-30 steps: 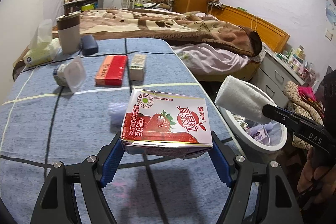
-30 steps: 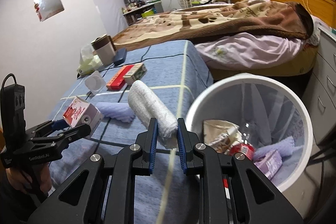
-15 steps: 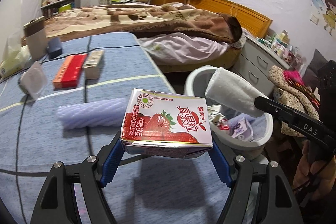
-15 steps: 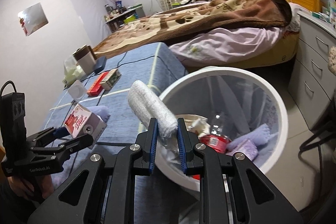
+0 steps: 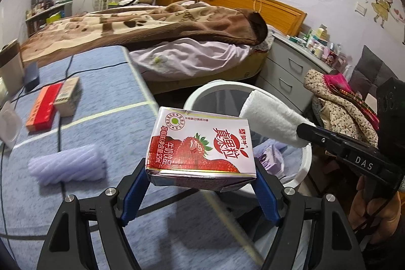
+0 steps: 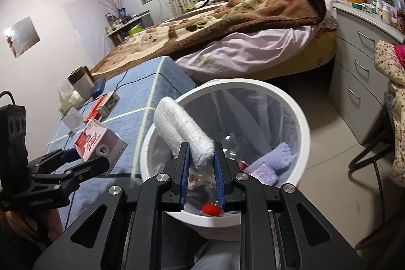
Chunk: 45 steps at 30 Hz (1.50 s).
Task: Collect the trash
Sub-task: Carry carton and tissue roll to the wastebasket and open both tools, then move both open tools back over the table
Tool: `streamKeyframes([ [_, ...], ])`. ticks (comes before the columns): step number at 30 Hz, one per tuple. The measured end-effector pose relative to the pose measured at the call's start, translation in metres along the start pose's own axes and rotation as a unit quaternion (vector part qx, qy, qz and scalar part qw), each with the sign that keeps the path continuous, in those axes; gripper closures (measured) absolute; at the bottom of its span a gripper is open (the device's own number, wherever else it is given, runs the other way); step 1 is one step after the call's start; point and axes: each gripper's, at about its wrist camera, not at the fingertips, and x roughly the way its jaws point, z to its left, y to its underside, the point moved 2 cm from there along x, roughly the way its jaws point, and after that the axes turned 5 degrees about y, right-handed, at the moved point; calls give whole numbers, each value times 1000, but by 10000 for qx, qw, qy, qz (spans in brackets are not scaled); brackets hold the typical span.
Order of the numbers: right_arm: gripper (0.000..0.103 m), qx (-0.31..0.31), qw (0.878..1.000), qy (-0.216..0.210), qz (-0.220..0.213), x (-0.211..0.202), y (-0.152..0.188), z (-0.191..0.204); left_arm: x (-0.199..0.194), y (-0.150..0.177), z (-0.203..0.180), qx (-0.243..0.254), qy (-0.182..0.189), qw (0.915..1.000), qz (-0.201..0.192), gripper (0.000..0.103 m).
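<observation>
My left gripper (image 5: 201, 176) is shut on a strawberry milk carton (image 5: 200, 146) and holds it above the blue table edge, beside the white trash bin (image 5: 305, 163). The carton also shows in the right wrist view (image 6: 97, 139). My right gripper (image 6: 201, 151) is shut on a rolled white towel (image 6: 181, 129) and holds it over the bin (image 6: 301, 123), which contains a bottle, purple items and wrappers. The towel also shows in the left wrist view (image 5: 273, 118). A rolled purple towel (image 5: 68, 165) lies on the table.
On the blue table (image 5: 106, 82) lie a red box (image 5: 41, 106), a small carton (image 5: 67, 95), a white lid and a cable. A bed (image 5: 157, 24) stands behind, a grey drawer unit (image 5: 291, 67) to the right, with clothes on a chair beside it.
Both grippers have moved right toward the bin. The white towel is now over the bin's opening, and the carton is at the table edge next to the bin.
</observation>
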Motion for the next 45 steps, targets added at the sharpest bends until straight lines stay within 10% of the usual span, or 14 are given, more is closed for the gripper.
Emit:
streamKeyframes([
  [28, 82, 308, 9986, 417, 121, 9, -5, -30, 66, -20, -35, 375, 312, 9978, 453, 26],
  [33, 64, 247, 9987, 451, 8, 4, -9, -29, 65, -24, -33, 319, 336, 9985, 305, 26],
  [45, 63, 44, 9996, 291, 5, -3, -8, -10, 39, -20, -24, 220, 241, 9994, 71, 26],
])
